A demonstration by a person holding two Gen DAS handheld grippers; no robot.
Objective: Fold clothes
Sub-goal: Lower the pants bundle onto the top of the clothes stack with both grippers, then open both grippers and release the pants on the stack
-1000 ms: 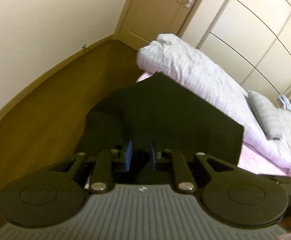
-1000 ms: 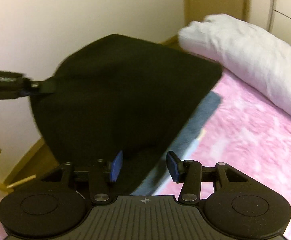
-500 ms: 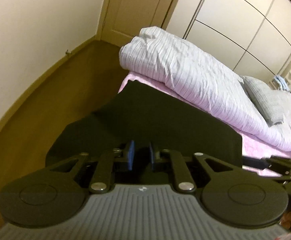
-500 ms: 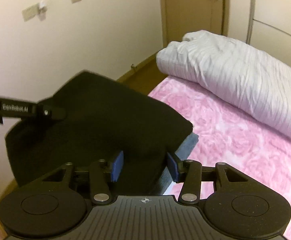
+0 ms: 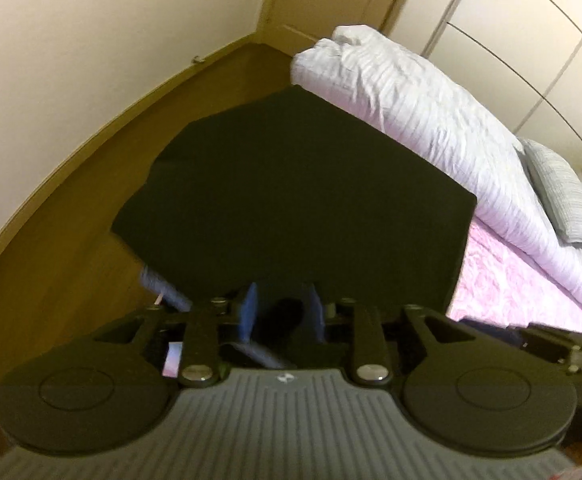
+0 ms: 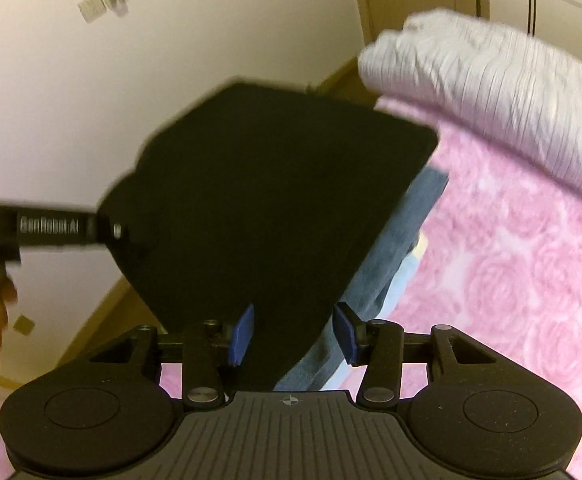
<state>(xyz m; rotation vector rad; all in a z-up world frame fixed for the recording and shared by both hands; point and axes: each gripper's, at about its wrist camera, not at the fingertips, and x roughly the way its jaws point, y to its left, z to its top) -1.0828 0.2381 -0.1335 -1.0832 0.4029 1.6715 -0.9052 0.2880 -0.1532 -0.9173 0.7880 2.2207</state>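
Note:
A black garment (image 5: 299,200) hangs spread in front of both grippers, over the near corner of the pink bed. My left gripper (image 5: 281,312) has its blue pads closed on the garment's near edge. My right gripper (image 6: 293,332) has its pads apart, with the garment's (image 6: 275,200) lower edge between them. The left gripper's body (image 6: 47,226) shows at the left of the right wrist view, at the garment's left edge. A blue denim piece (image 6: 395,240) lies on the bed under the garment.
A pink rose-patterned bedspread (image 6: 511,260) covers the bed. A rolled white striped duvet (image 5: 431,120) lies along its far side with a grey pillow (image 5: 559,192). Wooden floor (image 5: 71,220), cream wall, a door and wardrobe fronts surround the bed.
The garment has swung upward and spread wider in both views. The left gripper's pads have opened a little wider but still hold the cloth. The right gripper stays open.

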